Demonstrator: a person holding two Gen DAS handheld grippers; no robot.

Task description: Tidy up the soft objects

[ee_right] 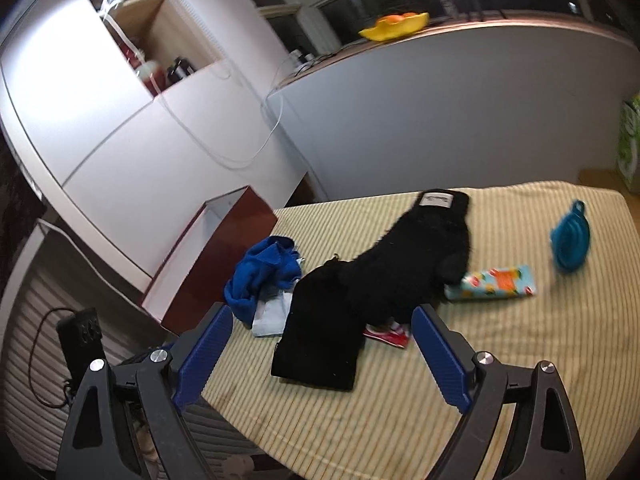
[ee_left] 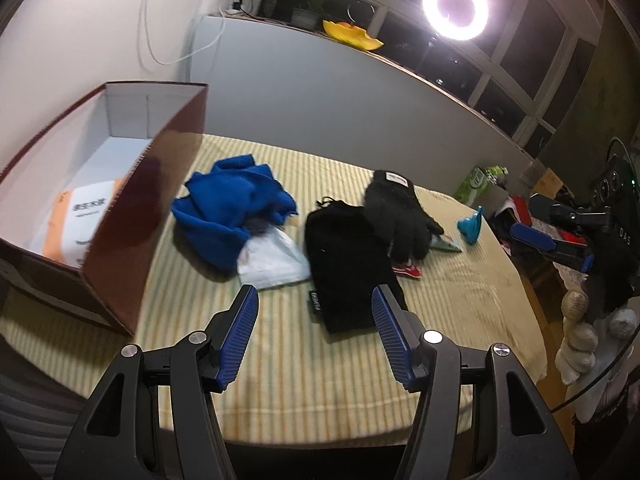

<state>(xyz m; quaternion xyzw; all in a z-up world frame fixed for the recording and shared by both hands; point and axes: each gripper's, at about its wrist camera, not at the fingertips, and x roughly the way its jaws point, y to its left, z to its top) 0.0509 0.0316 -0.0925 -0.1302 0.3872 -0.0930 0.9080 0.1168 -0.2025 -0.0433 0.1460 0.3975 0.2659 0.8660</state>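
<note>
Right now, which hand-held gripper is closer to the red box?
Left. The left hand-held gripper hovers just right of the red box. The right hand-held gripper sits farther right, past the black pouch.

Black glove (ee_left: 400, 216) covers the packet's (ee_left: 444, 242) end; box (ee_left: 168, 184) label blurred.

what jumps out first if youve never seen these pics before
The bright ring light glaring in front of the dark windows, high at the back, grabs the eye first. Next comes the heap on the striped tablecloth: a crumpled blue cloth beside a flat black pouch and a fuzzy black glove. At the table's left stands an open maroon box, white inside.
</note>
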